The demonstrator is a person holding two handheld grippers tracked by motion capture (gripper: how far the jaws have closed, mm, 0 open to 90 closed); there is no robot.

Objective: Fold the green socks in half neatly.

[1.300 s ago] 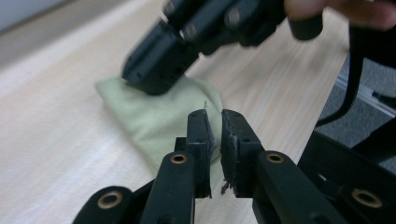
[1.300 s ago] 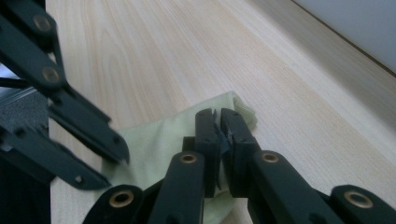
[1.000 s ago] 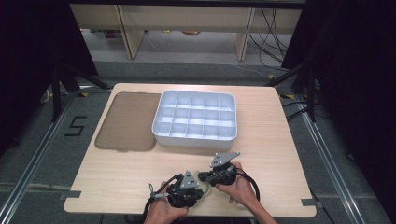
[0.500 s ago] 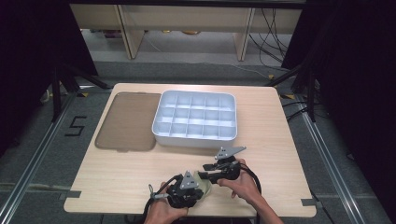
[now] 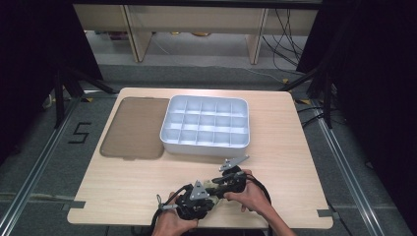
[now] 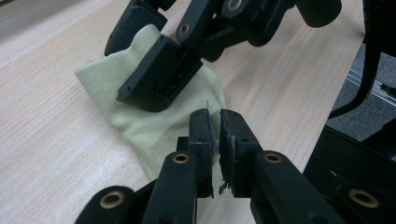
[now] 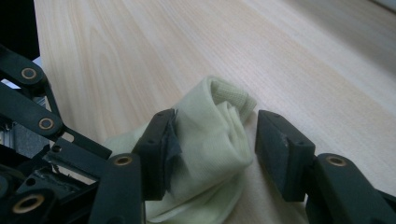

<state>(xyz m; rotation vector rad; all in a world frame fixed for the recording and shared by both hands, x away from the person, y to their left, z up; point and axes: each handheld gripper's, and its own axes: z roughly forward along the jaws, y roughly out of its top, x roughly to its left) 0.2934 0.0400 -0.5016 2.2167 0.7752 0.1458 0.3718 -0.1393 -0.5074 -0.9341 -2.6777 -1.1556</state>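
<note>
The right gripper [image 5: 231,173] has edged slightly right since a second ago, jaws apart astride the pale green sock [image 7: 210,140] near the table's [image 5: 295,162] front edge. The left gripper [image 6: 214,122] pinches the sock's edge, jaws nearly closed.

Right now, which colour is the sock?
Pale yellow-green sock; the right gripper view shows it best.
</note>
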